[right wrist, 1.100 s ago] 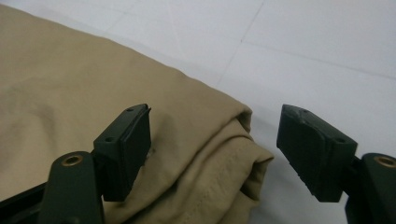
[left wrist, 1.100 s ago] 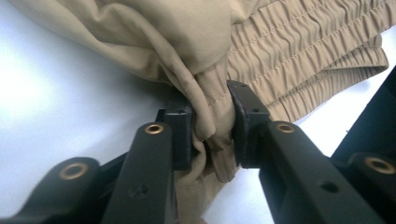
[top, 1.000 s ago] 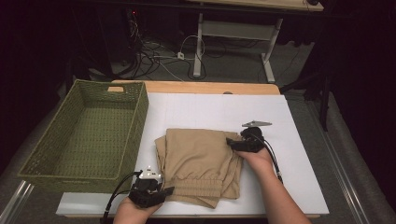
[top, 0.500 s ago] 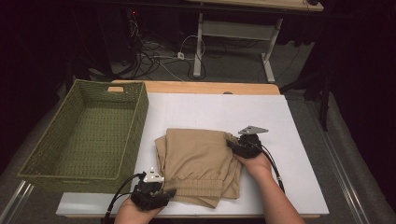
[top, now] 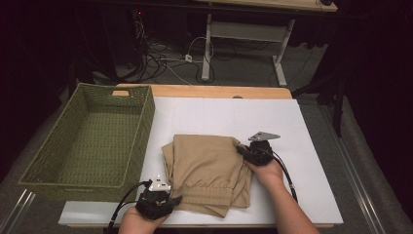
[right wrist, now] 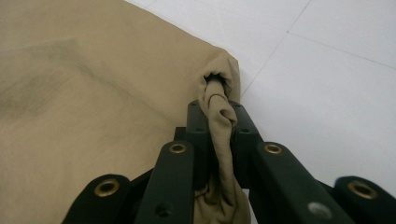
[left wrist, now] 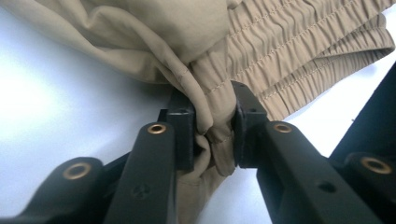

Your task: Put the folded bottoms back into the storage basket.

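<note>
Item: folded tan garment, probably trousers; just right of the green basket, on the white table.
Handling: soft, light, limp; likely sags unless taken at two edges.
Left gripper: pinching the elastic waistband, near corner.
Right gripper: clamped on the bunched far-right fold, forearm reaching forward.

Folded trousers: plain tan, stitched elastic waistband the same tan. Wicker basket: olive green weave; table sheet: white with faint grid lines, over a light wood tabletop. Both grippers, left and right: black jaws with brass-coloured rivets, grey top plates.
</note>
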Available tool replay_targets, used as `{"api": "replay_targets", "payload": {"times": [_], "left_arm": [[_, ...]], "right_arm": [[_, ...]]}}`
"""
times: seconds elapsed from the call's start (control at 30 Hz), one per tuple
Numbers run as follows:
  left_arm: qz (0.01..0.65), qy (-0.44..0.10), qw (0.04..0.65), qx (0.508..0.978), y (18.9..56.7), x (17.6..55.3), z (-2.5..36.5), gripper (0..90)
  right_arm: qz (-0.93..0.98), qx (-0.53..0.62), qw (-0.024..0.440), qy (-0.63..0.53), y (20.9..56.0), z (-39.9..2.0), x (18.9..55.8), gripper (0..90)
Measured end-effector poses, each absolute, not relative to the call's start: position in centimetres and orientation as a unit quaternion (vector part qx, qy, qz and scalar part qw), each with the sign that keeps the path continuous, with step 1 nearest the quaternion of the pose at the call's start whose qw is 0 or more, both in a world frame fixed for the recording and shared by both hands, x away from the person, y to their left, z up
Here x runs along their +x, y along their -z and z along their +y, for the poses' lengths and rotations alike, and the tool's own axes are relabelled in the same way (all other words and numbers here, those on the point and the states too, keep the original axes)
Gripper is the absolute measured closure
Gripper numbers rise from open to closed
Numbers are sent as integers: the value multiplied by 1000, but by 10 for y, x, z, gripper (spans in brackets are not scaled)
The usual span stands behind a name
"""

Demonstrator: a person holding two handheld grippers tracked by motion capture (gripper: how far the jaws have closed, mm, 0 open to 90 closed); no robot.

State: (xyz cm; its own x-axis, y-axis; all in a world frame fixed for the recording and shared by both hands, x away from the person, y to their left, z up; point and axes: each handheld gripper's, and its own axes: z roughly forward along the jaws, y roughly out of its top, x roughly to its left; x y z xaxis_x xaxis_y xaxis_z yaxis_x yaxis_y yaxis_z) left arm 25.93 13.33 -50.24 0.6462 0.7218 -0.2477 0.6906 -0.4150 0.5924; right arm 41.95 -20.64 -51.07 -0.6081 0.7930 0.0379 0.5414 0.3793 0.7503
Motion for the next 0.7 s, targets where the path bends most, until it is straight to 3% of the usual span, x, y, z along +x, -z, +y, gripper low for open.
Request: {"api": "replay_targets", "payload": {"times": [0.47, 0.7], "left_arm": [[426, -27, 333, 841, 499, 261, 131, 752], [423, -4, 309, 852, 481, 270, 130, 752]], "right_arm": [[816, 401, 178, -376, 510, -205, 417, 842], [811, 390, 195, -389, 502, -211, 409, 845]]}}
